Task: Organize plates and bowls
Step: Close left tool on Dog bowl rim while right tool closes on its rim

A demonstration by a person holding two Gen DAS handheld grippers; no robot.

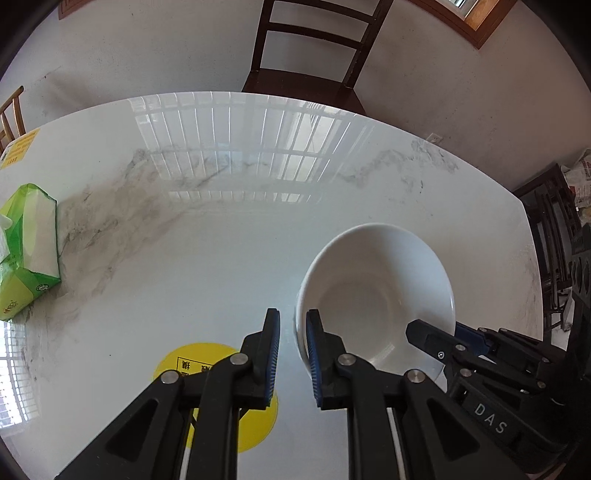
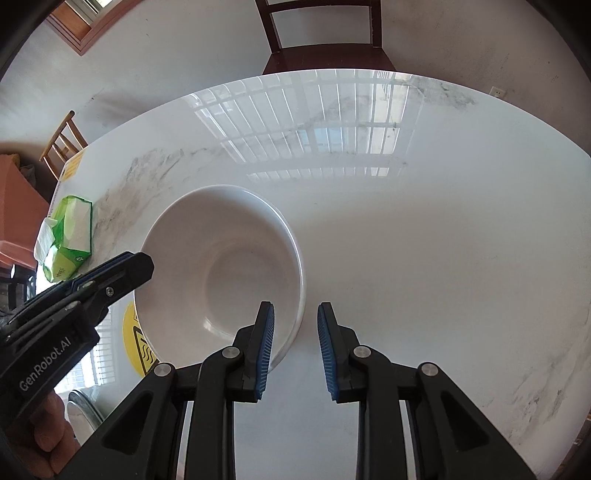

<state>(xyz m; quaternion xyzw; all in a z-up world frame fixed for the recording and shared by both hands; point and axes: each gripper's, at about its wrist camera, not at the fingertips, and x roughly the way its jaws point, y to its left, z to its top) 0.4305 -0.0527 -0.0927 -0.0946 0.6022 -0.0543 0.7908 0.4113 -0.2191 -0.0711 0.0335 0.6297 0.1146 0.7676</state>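
Observation:
A white bowl [image 1: 376, 280] [image 2: 221, 251] sits over the marble table [image 1: 184, 258] [image 2: 406, 240], and a second white edge shows just under its rim. My left gripper [image 1: 293, 312] straddles the bowl's left rim, one finger inside and one outside, shut on it. In the right wrist view the left gripper [image 2: 142, 264] reaches that rim from the left. My right gripper [image 2: 294, 304] straddles the opposite rim the same way and is shut on it. In the left wrist view the right gripper [image 1: 436, 328] clamps the rim, its black finger inside the bowl.
A green tissue pack [image 1: 29, 251] [image 2: 70, 236] lies at the table's left edge. A round yellow sticker [image 1: 192, 362] [image 2: 135, 332] is on the tabletop beside the bowl. A dark wooden chair [image 1: 310, 48] [image 2: 321, 33] stands at the far side. A hand [image 2: 48, 435] holds the left gripper.

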